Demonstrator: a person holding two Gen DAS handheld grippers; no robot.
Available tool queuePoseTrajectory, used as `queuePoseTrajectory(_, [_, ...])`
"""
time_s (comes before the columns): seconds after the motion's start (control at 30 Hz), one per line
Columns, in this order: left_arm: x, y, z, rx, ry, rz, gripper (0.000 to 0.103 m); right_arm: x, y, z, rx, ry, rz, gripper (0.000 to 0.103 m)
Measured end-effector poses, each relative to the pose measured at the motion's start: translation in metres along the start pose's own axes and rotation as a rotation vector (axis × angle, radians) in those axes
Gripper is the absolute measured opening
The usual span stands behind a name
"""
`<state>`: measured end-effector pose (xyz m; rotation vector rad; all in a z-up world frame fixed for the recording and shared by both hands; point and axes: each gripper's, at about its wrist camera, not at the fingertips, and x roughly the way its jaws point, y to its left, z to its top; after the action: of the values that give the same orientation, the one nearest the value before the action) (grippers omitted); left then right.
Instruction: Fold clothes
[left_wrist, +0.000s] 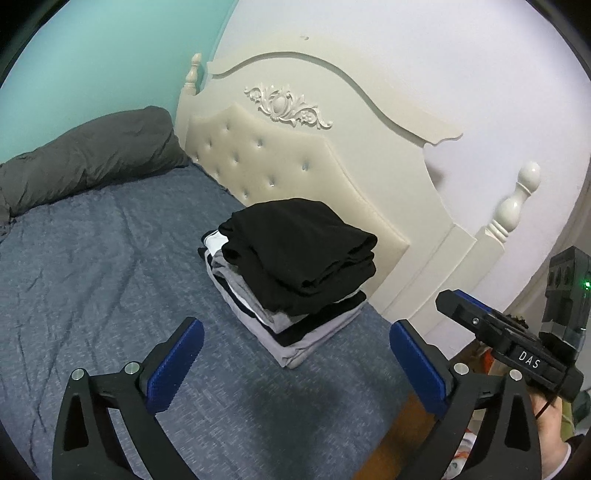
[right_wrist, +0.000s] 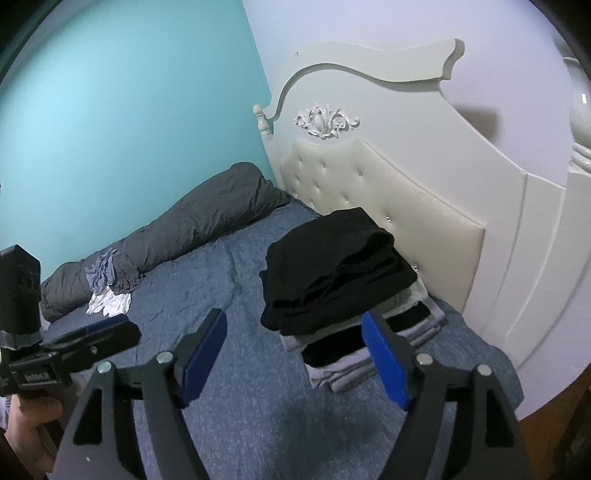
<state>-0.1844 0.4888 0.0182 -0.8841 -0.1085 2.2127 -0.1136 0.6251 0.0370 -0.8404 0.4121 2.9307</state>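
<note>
folded stack (left_wrist: 291, 273) beyond left gripper (left_wrist: 295, 365)

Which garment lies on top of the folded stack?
The black garment; the grey, white and dark folded pieces all lie beneath it, beside the headboard.

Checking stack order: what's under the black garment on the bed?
Under the black garment sit folded grey, white and dark layers, resting on the blue bedspread. How many pieces, and what they are, is covered.
</note>
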Motion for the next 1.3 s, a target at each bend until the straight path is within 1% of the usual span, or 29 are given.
queuePoseTrajectory(0.17, [-0.013, 0.001, -0.007, 0.013, -0.001, 0.015, 0.103, -0.016, 0.007, -0.007, 0.003, -0.003, -0.006, 0.08])
queuePoseTrajectory(0.27, [-0.02, 0.002, -0.013, 0.02, 0.003, 0.019, 0.103, -0.024, 0.013, -0.012, -0.005, -0.005, -0.008, 0.083])
queuePoseTrajectory(0.6, [-0.043, -0.003, -0.025, 0.038, -0.01, 0.037, 0.103, -0.047, 0.03, -0.032, -0.026, -0.005, -0.053, 0.088])
queuePoseTrajectory(0.73, [-0.051, -0.005, -0.03, 0.043, -0.012, 0.039, 0.103, -0.054, 0.032, -0.041, -0.01, 0.003, -0.06, 0.09])
queuePoseTrajectory(0.97, [-0.061, -0.011, -0.042, 0.07, -0.011, 0.05, 0.103, -0.066, 0.036, -0.052, -0.002, 0.008, -0.069, 0.092])
queuePoseTrajectory(1.17, [-0.071, -0.012, -0.047, 0.061, -0.032, 0.074, 0.103, -0.081, 0.04, -0.058, -0.001, 0.005, -0.066, 0.092])
queuePoseTrajectory(1.3, [-0.076, -0.014, -0.051, 0.072, -0.033, 0.087, 0.103, -0.089, 0.043, -0.063, -0.005, 0.004, -0.06, 0.092])
